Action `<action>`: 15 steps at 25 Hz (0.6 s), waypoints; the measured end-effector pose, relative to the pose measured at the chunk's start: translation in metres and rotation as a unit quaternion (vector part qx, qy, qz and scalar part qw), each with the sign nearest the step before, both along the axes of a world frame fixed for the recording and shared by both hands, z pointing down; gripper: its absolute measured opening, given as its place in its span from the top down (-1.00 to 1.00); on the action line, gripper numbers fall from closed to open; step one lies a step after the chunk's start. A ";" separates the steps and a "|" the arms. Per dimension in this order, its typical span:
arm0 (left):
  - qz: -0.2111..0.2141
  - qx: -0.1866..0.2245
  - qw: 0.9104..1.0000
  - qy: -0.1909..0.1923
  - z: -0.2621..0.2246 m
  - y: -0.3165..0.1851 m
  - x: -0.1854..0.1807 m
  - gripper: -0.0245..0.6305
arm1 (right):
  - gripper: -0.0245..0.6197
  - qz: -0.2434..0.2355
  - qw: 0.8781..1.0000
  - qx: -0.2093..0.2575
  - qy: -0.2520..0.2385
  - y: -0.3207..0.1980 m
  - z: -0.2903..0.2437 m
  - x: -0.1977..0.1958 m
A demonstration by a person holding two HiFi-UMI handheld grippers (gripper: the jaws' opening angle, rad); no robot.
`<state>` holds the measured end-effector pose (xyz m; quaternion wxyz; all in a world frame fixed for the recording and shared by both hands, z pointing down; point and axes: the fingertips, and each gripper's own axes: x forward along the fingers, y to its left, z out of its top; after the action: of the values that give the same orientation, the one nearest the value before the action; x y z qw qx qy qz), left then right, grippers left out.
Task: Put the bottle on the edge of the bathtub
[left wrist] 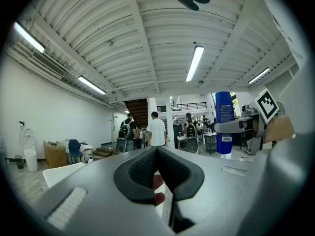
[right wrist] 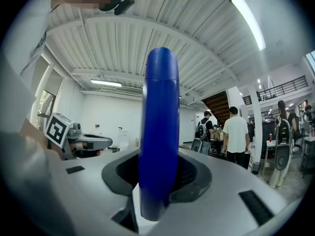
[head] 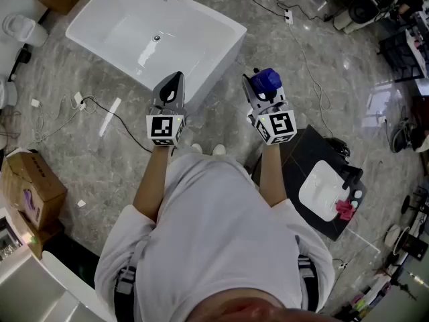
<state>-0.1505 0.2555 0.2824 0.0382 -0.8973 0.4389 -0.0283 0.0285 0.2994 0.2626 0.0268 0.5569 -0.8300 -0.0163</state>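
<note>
Hold the blue bottle (head: 267,79) clenched upright in the right gripper (head: 258,89), over the floor beside the bathtub (head: 218,56). With the left gripper (head: 171,91) closed and empty, carry level, set flat on the rim, then release.

Blue bottle (right wrist: 158,132) upright between the two dark fingers (right wrist: 193,177), left gripper (right wrist: 101,142) at far left, people (right wrist: 236,132) beyond at right

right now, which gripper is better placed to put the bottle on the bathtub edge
Right. The right gripper holds the blue bottle between its jaws; the left gripper is shut and empty. The bathtub sits ahead of both.
</note>
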 end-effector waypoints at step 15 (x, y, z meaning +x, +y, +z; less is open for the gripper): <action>0.030 -0.008 0.999 0.007 0.003 -0.009 -0.008 0.93 | 0.49 0.013 1.000 -0.008 -0.003 -0.021 0.009 -0.010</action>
<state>-0.1586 0.2466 0.2852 0.0286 -0.9106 0.4115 -0.0248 0.0182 0.2780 0.2712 0.0289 0.5673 -0.8230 -0.0077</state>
